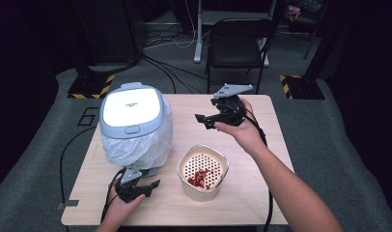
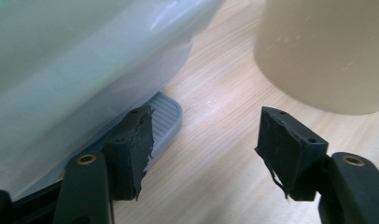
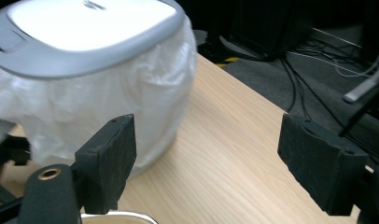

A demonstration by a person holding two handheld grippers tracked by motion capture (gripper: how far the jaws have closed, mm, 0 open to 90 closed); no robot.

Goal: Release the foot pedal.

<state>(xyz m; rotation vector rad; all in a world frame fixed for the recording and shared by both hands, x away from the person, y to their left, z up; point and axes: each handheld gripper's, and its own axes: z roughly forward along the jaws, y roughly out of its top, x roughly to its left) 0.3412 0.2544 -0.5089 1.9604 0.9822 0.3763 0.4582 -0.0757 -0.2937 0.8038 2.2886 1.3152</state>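
Two hand-held grippers work over a pale wooden table (image 1: 261,145). At the near left edge, the left hand-held gripper (image 1: 153,186) lies low on the table, its jaws pointing right. In the left gripper view its jaws stand apart with nothing between them, so it is released; one jaw sits just beside the grey pedal (image 2: 166,114) at the foot of the bin, the other near the beige container's wall.

Just beyond it, at the left of the table, stands a small pedal bin (image 1: 131,121) with a grey and white lid (image 1: 131,106), shut, and a translucent white bag liner (image 1: 136,147) hanging out around its body.

To the right of the bin, near the front middle, stands a beige container (image 1: 203,173) with a perforated insert holding a small heap of red pieces (image 1: 200,178).

Farther back and right, the right hand-held gripper (image 1: 203,121) hangs above the table, pointing left toward the bin, well apart from it. Its jaws are wide apart and hold nothing.
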